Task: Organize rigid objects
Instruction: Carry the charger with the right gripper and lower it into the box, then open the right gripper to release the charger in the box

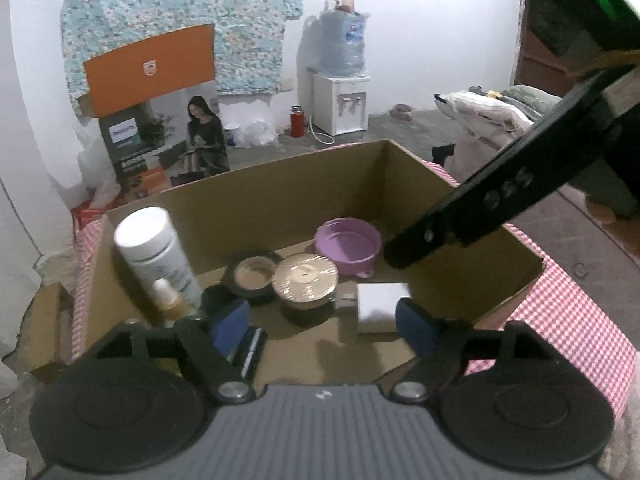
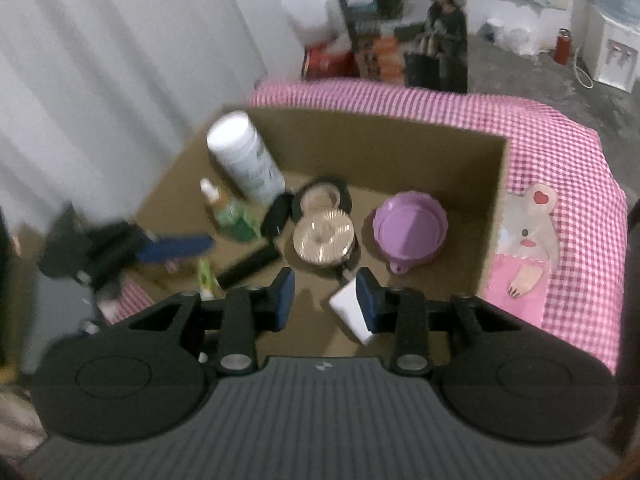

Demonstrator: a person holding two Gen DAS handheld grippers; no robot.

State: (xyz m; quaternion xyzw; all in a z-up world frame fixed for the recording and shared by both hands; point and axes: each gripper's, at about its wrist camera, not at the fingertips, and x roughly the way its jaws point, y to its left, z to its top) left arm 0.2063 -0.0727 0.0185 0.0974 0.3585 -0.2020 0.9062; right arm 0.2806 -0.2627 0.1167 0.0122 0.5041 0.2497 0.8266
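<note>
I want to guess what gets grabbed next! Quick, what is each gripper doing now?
Left gripper: open, holding nothing, over the cardboard box.
Right gripper: open, holding nothing; the white block sits beside one finger.

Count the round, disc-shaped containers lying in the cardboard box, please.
3: a purple lid at the right, a shiny gold tin in the middle, and a black compact touching it behind. Others may be hidden.

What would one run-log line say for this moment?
left gripper: jaws open, empty, above cardboard box | right gripper: jaws open, empty, white block beside right pad | box holds purple bowl, white bottle
</note>
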